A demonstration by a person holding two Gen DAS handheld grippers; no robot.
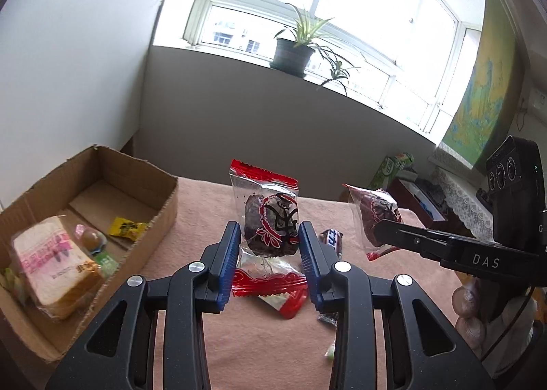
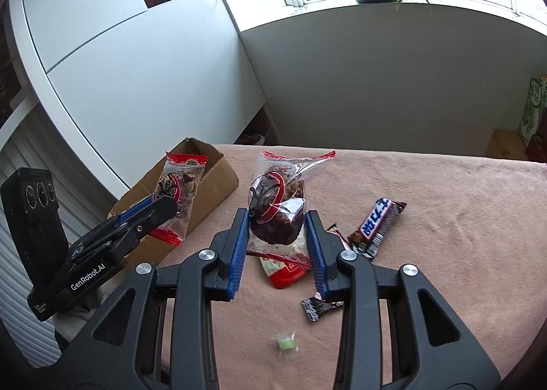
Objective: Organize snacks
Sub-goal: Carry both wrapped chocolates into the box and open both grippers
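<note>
Item: two clear, red-edged packets of dark cake, both lifted off the pink cloth [image 2: 444, 219].
- Left packet [image 1: 271, 219]: upright between the blue pads of the left gripper [image 1: 269, 246], which is clamped on its sides.
- Right packet [image 2: 277, 215]: upright between the pads of the right gripper [image 2: 277, 243], likewise pinched narrow.
- Cardboard box [image 1: 164, 198]: at 9 o'clock of the left packet, holding a wrapped sandwich [image 1: 54, 263] and a yellow sachet [image 1: 128, 227].
- Chocolate bar [image 2: 377, 224]: at 3 o'clock of the right packet, on the cloth.
- Green candy [image 2: 286, 344]: at 6 o'clock, loose.
</note>
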